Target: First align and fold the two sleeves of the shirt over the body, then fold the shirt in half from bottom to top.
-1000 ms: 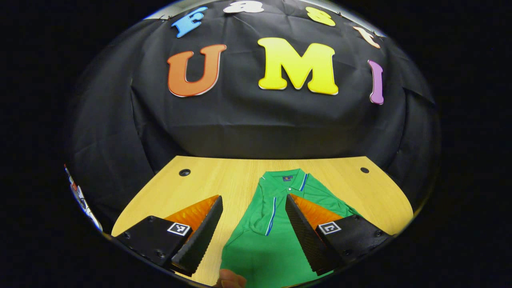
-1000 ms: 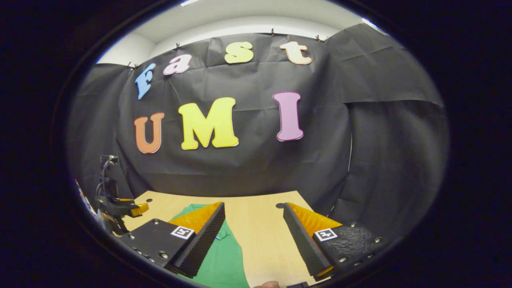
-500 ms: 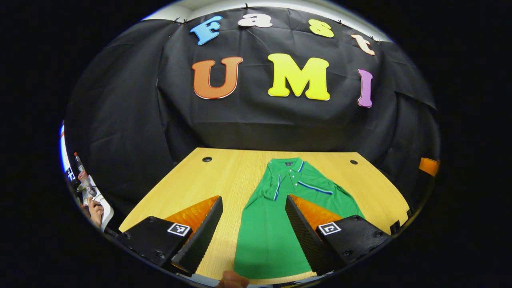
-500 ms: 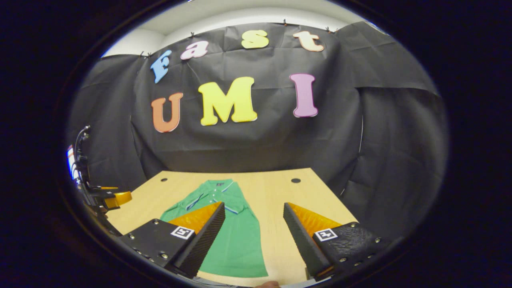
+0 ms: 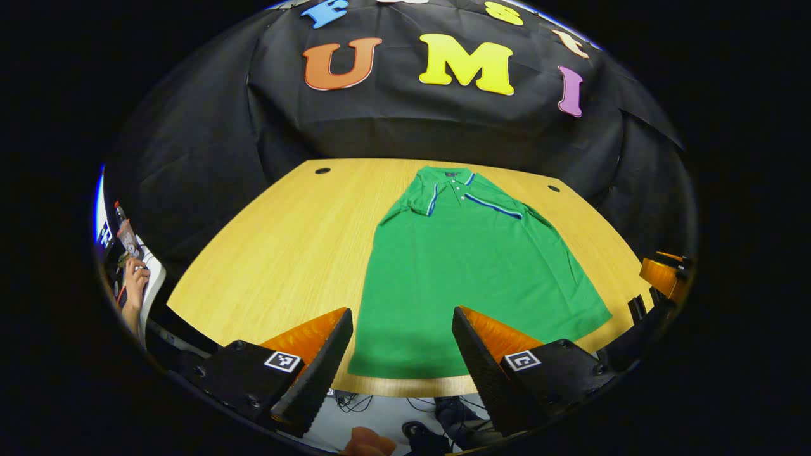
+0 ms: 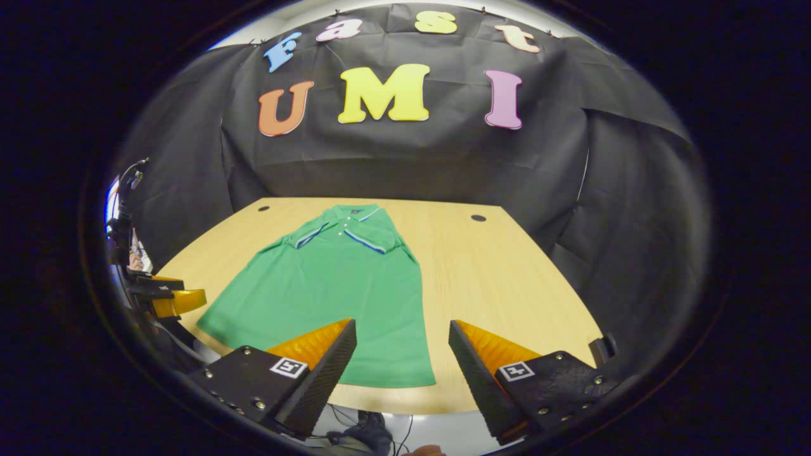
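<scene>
A: Left gripper view first: the green shirt lies flat on the wooden surface, collar far from us, hem at the near edge. Both sleeves look already folded over the chest, so I judge the sleeve step is finished.

B: I agree. In the right gripper view the shirt has a long narrow shape with straight sides, and the striped sleeve edges meet near the collar.

A: The left claw is spread wide and holds nothing. It hangs near the hem, beyond the edge of the surface.

B: The right claw is also spread and empty, near the hem corner on its side.

A: Then the next step, I think, is the fold from bottom to top. Each claw must pinch one hem corner and carry it to the collar, both together.

B: The cloth seems a thin, soft knit with small wrinkles, so it can sag in the middle. The surface is smooth pale wood with two round holes at the far side.
</scene>
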Motion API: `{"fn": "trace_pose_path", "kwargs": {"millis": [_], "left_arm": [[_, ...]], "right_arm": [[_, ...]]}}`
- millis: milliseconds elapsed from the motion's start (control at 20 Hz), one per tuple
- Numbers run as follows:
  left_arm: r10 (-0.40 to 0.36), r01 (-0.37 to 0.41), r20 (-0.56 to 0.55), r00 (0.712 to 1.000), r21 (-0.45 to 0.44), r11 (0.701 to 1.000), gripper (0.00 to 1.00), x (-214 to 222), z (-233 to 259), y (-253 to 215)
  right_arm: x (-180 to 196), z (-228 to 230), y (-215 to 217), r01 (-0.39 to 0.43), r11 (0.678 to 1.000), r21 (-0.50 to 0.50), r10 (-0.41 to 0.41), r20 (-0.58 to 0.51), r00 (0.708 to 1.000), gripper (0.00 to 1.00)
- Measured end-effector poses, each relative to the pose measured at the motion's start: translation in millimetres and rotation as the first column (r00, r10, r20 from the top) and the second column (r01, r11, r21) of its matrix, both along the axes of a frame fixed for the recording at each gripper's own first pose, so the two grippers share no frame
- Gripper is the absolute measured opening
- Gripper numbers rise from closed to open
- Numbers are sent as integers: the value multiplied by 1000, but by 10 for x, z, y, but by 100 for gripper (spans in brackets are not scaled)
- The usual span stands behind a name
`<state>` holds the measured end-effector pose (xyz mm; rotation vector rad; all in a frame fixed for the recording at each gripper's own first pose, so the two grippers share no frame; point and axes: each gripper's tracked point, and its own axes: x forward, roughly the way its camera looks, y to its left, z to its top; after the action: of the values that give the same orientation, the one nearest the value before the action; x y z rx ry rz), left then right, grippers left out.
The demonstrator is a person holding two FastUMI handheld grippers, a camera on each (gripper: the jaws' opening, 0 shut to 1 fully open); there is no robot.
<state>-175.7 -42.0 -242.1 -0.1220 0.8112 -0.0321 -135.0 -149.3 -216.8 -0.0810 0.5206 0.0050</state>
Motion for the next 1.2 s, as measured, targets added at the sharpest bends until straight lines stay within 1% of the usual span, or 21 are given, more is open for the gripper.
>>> {"fn": "trace_pose_path", "kwargs": {"millis": [50,200,350,550,650,750,800,900,1000,1050,1100,1150,1200], "left_arm": [[-1,1,-8,1000,2,1000,100,-22,-68,12],[2,-1,-32,999,14,1000,100,-70,-237,43],[21,-21,-70,997,12,1000,100,-60,-413,83],[13,-11,-95,995,23,1000,100,-11,-596,102],[20,-18,-123,992,16,1000,100,-30,-709,94],[28,-27,-101,994,11,1000,100,9,-694,94],[35,-33,-108,994,21,999,100,0,-710,105],[17,-13,-90,996,42,999,100,32,-721,75],[44,-41,-110,993,32,999,100,44,-738,71],[49,-45,-120,992,35,998,100,76,-735,74],[60,-56,-121,991,35,998,99,102,-733,66],[81,-78,-105,991,27,997,67,139,-740,71],[113,-111,-98,989,25,993,35,121,-718,80]], "right_arm": [[-27,-103,46,-8,1000,9,8,-14,1000,94],[-61,-400,44,-9,1000,-9,8,-65,998,94],[-20,-667,28,17,1000,-12,-19,-123,992,94],[32,-985,-48,42,999,-20,-45,-185,982,94],[80,-1069,-63,50,998,-31,-55,-201,978,94],[100,-1137,-70,57,998,-30,-63,-214,975,94],[90,-1147,-62,60,998,-22,-64,-215,975,96],[96,-1170,-41,68,998,-9,-68,-215,974,97],[79,-1193,17,70,998,-3,-68,-229,971,97],[96,-1178,89,64,998,13,-59,-231,971,89],[101,-1191,176,51,998,38,-40,-236,971,61],[115,-1210,321,36,996,80,-15,-241,970,33],[110,-1201,365,47,995,83,-25,-244,969,5]]}}
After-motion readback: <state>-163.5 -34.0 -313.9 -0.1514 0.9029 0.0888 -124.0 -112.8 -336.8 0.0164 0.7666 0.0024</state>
